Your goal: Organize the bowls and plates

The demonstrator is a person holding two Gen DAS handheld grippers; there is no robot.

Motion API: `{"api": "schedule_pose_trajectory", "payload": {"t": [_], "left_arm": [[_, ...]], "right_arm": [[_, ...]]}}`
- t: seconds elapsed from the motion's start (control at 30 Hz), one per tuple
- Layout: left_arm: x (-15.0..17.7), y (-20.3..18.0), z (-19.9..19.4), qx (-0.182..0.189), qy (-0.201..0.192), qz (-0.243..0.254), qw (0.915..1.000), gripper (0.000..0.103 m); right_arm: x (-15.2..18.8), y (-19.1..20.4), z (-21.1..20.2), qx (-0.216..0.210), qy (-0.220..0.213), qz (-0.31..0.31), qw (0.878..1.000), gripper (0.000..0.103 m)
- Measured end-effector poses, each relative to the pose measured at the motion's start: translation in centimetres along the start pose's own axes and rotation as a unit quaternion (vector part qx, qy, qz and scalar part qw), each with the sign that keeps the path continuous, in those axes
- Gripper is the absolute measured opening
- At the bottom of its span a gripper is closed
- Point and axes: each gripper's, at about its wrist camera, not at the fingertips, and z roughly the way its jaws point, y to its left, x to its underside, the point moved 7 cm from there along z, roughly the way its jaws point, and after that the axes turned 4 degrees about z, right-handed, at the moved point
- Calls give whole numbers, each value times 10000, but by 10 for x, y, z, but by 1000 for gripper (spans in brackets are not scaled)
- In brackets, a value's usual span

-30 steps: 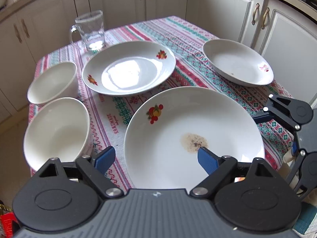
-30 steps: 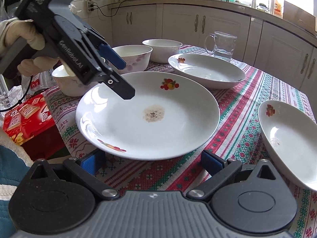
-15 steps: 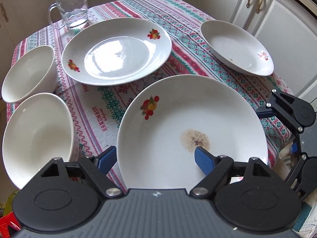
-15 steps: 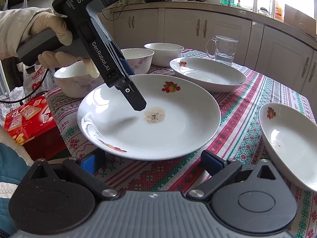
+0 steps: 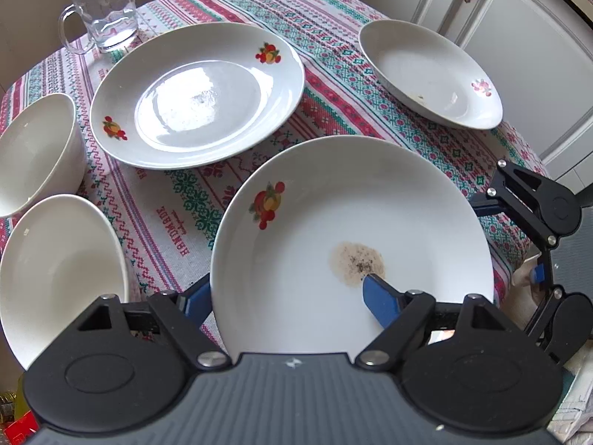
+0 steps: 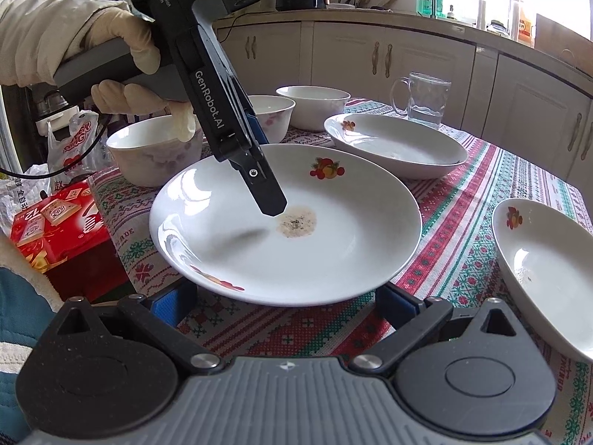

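Note:
A white plate (image 5: 352,222) with a fruit print and a brown stain lies nearest on the patterned tablecloth (image 5: 178,200). My left gripper (image 5: 287,294) straddles its near rim, jaws closing. One blue finger (image 5: 378,293) hovers inside by the stain and the other sits outside the rim, neither pressing. In the right wrist view the same plate (image 6: 289,230) has the left gripper's finger (image 6: 268,196) just above it. My right gripper (image 6: 287,307) stands open at the plate's edge, holding nothing. A second fruit-print plate (image 5: 196,96) and a deep soiled plate (image 5: 426,74) lie beyond.
Two white bowls (image 5: 33,148) (image 5: 55,270) stand at the left; the right wrist view shows a third bowl (image 6: 315,104). A glass mug (image 5: 107,11) with water is at the back. A red box (image 6: 55,230) and a gloved hand (image 6: 122,48) are beside the table.
The left gripper tipped further down and advanced over the stained plate while its jaws narrowed around the rim. The right gripper and the dishes stayed put.

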Motion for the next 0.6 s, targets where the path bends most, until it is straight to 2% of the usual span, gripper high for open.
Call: {"api": "schedule_pose_trajectory", "payload": {"t": [0.23,0.6], "left_arm": [[-2,0,2,101,213,64,9997,83],[-11,3,5,308,416,-193,9985,83]], "right_arm": [[-1,2,1,-12,-31,-18,10000,103],[-1,1,1,48,-1,14,10000,103]]}}
